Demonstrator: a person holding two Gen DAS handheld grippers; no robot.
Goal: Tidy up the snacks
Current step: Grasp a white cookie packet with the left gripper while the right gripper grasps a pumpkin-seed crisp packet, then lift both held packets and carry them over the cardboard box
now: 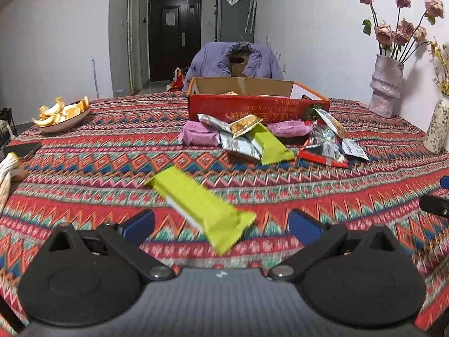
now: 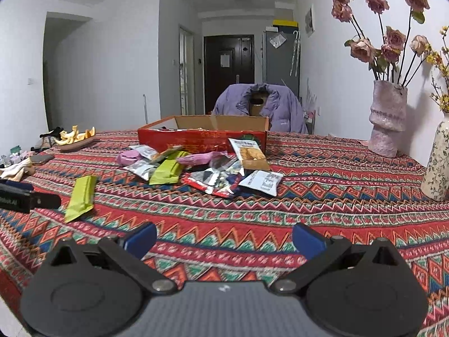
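Note:
A lime-green snack bar [image 1: 200, 206] lies on the patterned tablecloth just ahead of my open, empty left gripper [image 1: 221, 221]; it also shows in the right wrist view [image 2: 81, 196]. A pile of snack packets [image 1: 261, 137] in purple, silver, green and red lies in front of an open red cardboard box [image 1: 252, 108]. The right wrist view shows the pile [image 2: 202, 168] and the box [image 2: 202, 139] too. My right gripper [image 2: 224, 241] is open and empty above bare cloth, well short of the pile. The left gripper's side [image 2: 28, 199] shows at the right view's left edge.
A bowl of orange peel [image 1: 61, 115] sits at the far left. A pink vase of dried roses [image 1: 385, 87] and a speckled vase [image 1: 436, 129] stand at the right. A dark phone [image 1: 22, 148] and white cloth [image 1: 8, 168] lie at the left edge. A chair with a purple jacket [image 1: 235, 60] stands behind the box.

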